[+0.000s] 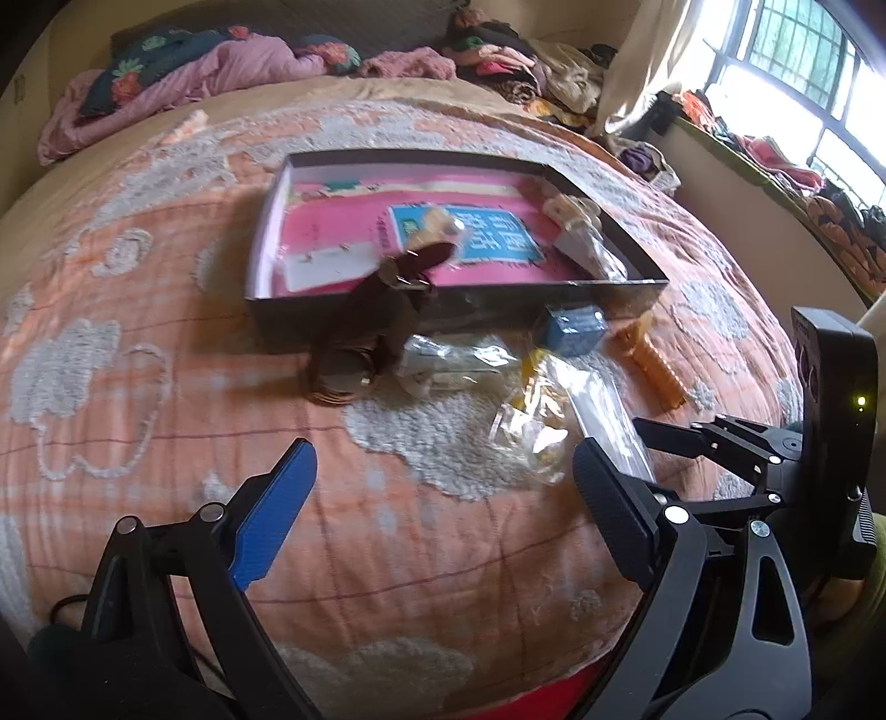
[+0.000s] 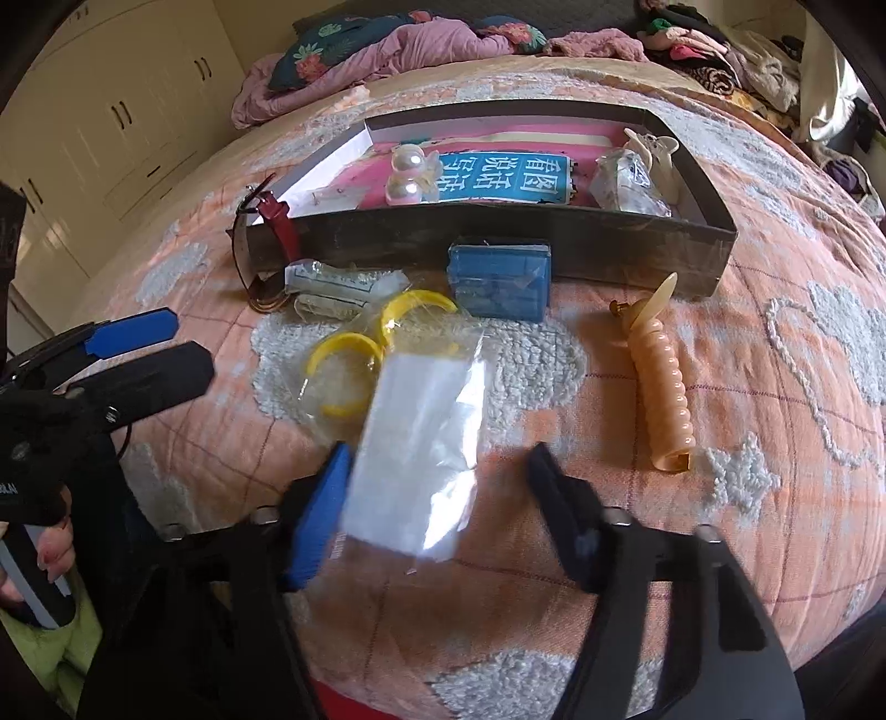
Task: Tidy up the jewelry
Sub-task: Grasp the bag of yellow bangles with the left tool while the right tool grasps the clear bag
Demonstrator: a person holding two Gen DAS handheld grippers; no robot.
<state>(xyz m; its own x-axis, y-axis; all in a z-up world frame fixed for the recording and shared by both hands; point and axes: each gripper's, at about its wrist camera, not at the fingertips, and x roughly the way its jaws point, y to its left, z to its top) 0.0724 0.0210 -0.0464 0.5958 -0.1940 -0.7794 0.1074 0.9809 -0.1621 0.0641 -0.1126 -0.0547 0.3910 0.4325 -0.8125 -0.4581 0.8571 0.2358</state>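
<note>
A shallow black box (image 2: 498,238) (image 1: 354,310) with a pink lining lies on the bed; it holds pearl pieces (image 2: 407,174) and a cream hair claw (image 2: 653,147). A red watch strap (image 2: 277,221) (image 1: 382,299) hangs over its front left corner. In front lie a blue case (image 2: 498,279) (image 1: 573,329), yellow bangles in a clear bag (image 2: 376,343) (image 1: 531,410), a flat clear packet (image 2: 415,443) and a peach beaded clip (image 2: 664,387) (image 1: 656,368). My right gripper (image 2: 437,482) is open around the packet's near end. My left gripper (image 1: 443,476) (image 2: 149,354) is open and empty.
The bed has an orange quilt (image 1: 166,277) with white fluffy patches. Crumpled bedding and clothes (image 2: 387,44) pile at the far end. A small packet (image 2: 338,288) lies by the box front. White wardrobes (image 2: 111,111) stand at left, a window (image 1: 803,55) at right.
</note>
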